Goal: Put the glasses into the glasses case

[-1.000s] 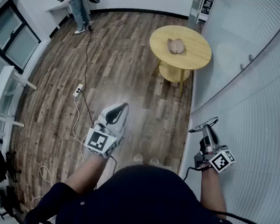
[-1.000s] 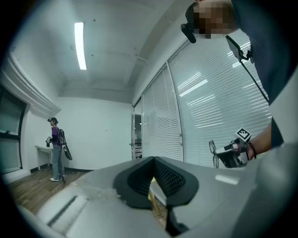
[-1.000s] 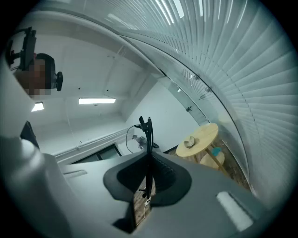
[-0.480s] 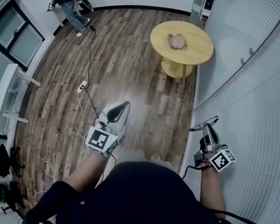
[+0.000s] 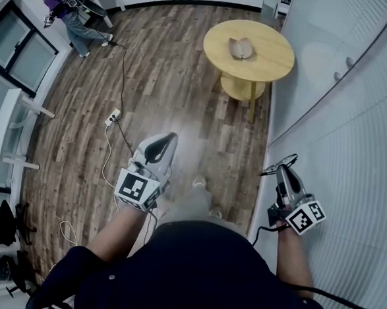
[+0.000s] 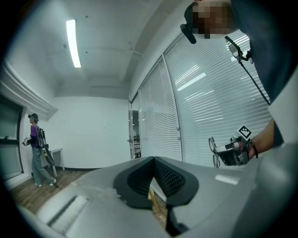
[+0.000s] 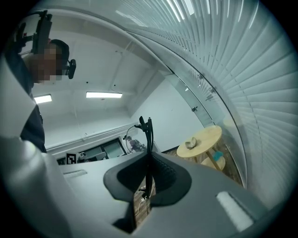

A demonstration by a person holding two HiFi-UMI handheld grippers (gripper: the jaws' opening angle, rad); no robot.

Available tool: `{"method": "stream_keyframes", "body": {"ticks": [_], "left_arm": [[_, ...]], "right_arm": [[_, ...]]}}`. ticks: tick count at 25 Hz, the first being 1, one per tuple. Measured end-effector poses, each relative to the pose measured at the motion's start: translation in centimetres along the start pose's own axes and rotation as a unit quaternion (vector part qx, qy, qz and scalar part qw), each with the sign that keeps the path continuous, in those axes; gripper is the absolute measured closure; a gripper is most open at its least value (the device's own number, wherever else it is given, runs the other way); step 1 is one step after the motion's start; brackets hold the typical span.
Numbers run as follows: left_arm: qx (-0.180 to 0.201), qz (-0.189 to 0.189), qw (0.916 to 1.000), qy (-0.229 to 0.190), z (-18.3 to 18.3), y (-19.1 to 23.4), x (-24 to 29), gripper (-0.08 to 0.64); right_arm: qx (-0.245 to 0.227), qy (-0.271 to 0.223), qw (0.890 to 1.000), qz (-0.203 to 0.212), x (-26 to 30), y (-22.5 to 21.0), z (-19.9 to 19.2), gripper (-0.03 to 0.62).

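Your right gripper, at 3 o'clock, is clamped on the thin black-framed glasses. Left gripper is pinched closed and empty. The brown open glasses case sits on the round yellow wooden table at 1 o'clock.

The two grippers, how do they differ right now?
The right gripper is clamped on the glasses; the left gripper is closed on nothing. The left gripper is over the wood floor, the right gripper beside the slatted wall. Both point ahead toward the round table.
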State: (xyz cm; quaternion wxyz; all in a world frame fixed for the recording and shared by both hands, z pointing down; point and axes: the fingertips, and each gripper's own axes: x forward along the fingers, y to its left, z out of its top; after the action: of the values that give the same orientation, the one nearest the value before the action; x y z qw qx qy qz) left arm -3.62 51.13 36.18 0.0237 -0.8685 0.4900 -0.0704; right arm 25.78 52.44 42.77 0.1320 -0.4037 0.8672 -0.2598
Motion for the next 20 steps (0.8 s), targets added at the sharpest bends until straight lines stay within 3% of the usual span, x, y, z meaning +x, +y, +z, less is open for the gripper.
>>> {"method": "stream_keyframes", "body": {"ticks": [10,20], "left_arm": [[-0.019,-0.022,0.9996,0.002,-1.4,5.5,7.2,0.555],[-0.021,-0.039,0.999,-0.005,0.4,12.3,12.8,0.555]], "right_arm": [[0.008,0.007,1.0,-0.022,6.2,-2.7,1.0,0.566],[0.007,0.002,0.999,-0.048,13.2,-3.7,3.7,0.566]]}}
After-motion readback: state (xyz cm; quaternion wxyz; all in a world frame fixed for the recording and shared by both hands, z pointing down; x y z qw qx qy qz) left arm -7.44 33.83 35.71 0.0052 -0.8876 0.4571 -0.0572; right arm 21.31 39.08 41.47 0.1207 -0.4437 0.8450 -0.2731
